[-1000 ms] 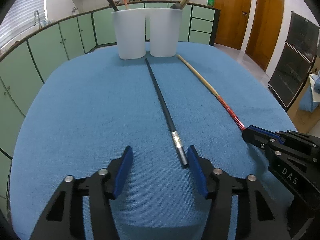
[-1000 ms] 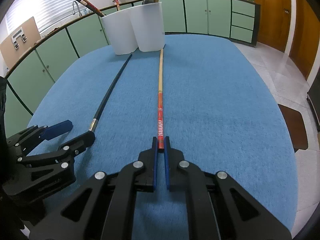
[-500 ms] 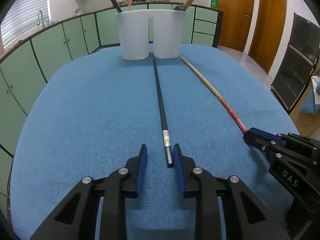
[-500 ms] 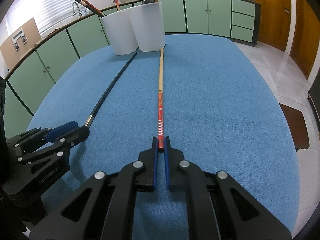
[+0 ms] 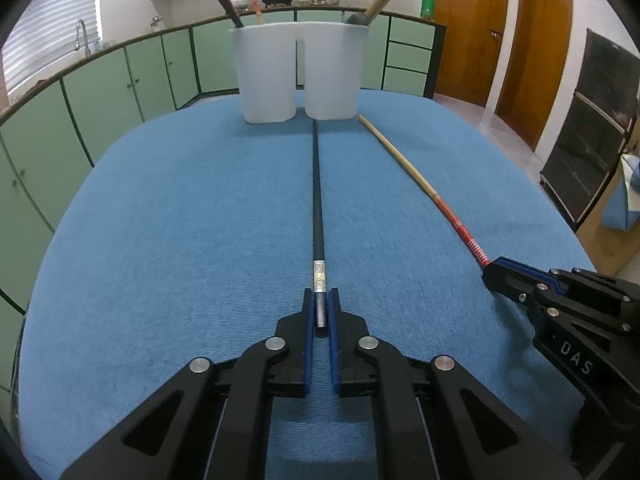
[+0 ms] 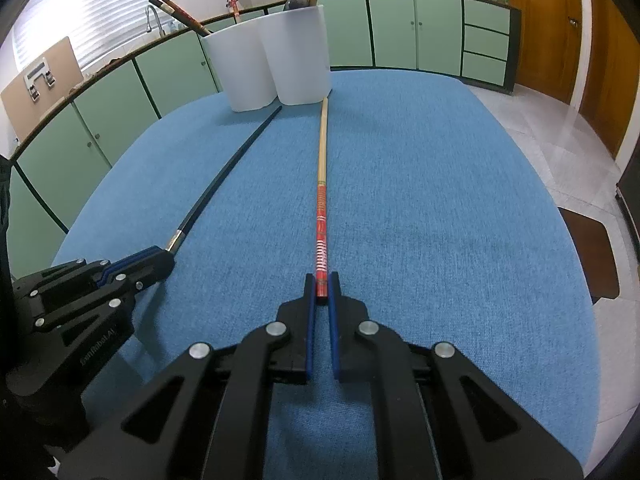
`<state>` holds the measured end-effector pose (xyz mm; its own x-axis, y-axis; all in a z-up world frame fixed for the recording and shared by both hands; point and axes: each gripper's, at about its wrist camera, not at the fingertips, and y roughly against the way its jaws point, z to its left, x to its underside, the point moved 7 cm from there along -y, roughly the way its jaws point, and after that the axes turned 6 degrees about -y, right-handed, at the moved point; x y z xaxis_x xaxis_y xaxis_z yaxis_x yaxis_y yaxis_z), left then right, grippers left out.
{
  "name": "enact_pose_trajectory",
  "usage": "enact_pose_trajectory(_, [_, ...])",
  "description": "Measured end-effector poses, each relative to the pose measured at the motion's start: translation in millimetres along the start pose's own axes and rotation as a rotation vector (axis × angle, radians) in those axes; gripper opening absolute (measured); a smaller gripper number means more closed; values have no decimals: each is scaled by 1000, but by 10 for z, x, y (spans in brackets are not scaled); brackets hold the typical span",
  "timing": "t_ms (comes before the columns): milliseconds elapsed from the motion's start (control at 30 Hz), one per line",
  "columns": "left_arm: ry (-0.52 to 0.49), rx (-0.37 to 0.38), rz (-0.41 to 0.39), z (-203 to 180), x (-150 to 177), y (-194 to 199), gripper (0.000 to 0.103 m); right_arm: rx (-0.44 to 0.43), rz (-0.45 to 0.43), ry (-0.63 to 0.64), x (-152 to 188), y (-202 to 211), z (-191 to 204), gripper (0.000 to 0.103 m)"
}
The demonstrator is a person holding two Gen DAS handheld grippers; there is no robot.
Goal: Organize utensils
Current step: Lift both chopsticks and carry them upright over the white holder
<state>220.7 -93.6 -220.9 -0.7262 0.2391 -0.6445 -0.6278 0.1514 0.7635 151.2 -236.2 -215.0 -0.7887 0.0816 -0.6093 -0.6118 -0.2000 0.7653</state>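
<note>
A long black chopstick (image 5: 317, 200) with a silver band lies on the blue tablecloth (image 5: 180, 240). My left gripper (image 5: 320, 304) is shut on its near end. A bamboo chopstick with a red end (image 6: 321, 184) lies beside it, and my right gripper (image 6: 321, 290) is shut on its red end. Both chopsticks point at two white cups (image 5: 298, 74) at the far edge, which hold other chopsticks and a spoon. The black chopstick (image 6: 224, 172) and left gripper (image 6: 132, 268) show in the right wrist view, the right gripper (image 5: 516, 278) and bamboo chopstick (image 5: 416, 178) in the left wrist view.
The table edge curves round on all sides. Green cabinets (image 5: 120, 80) run behind the table. Wooden doors (image 5: 500, 40) and a dark oven (image 5: 592, 128) stand to the right. A chair seat (image 6: 588, 252) is off the table's right side.
My left gripper closed from wide open onto the near end of the black chopstick, which swung straight toward the cups. My right gripper stayed shut on the red-ended chopstick.
</note>
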Motion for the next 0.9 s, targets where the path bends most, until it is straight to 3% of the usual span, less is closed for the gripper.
enact_pose_trajectory(400, [-17,-21,-75,90,-82,419,6,-1,-73,42,-117,365,107,5])
enact_pose_trajectory(900, [-16,-20,-280,228,-661,1131,6,-63,-225,69,-699,998,219,5])
